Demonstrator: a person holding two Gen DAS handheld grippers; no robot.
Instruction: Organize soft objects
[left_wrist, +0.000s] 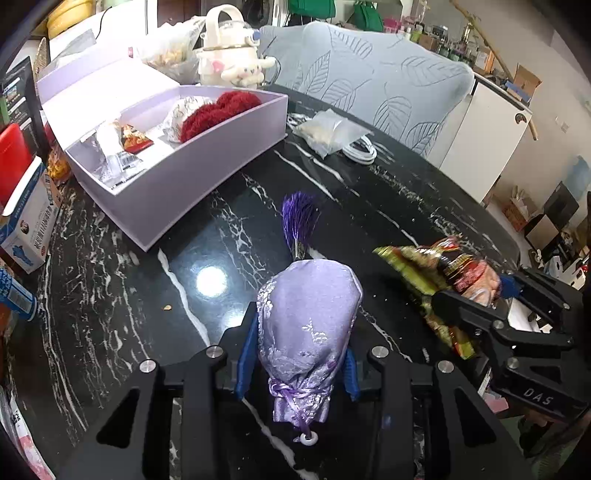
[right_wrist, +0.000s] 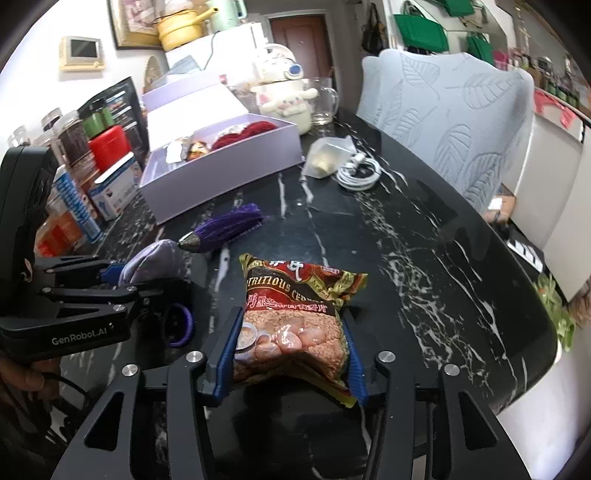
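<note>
Lavender brocade pouch (left_wrist: 308, 332) sits squarely between the blue pads of the left gripper (left_wrist: 297, 354), which is clenched on its sides; its tied neck points back toward the camera and its purple tassel (left_wrist: 298, 218) stretches forward over the black marble table (left_wrist: 229, 229). In the right wrist view the same pouch (right_wrist: 153, 260) shows as a rounded bulge past the left gripper's fingers, with the tassel (right_wrist: 225, 229) lying on the tabletop beyond it. Just to the right, the right gripper (right_wrist: 291, 350) grips a cereal packet (right_wrist: 295, 314) by its lower end, pads pressed against both edges, the printed top of the packet reaching away from the tool. From the left wrist view this packet (left_wrist: 439, 273) appears beside the pouch, pinched in the right gripper's black fingers. Farther out, toward the left rear of the table, stands an open lilac box (left_wrist: 207, 147) holding a red knitted item (left_wrist: 218, 110) and some small packets. Behind the box sits a white plush toy (left_wrist: 236, 66). Right of the box lie a clear plastic bag (left_wrist: 328, 133) and a coiled white cable (left_wrist: 360, 149), in front of a leaf-patterned chair cover (left_wrist: 369, 74).
</note>
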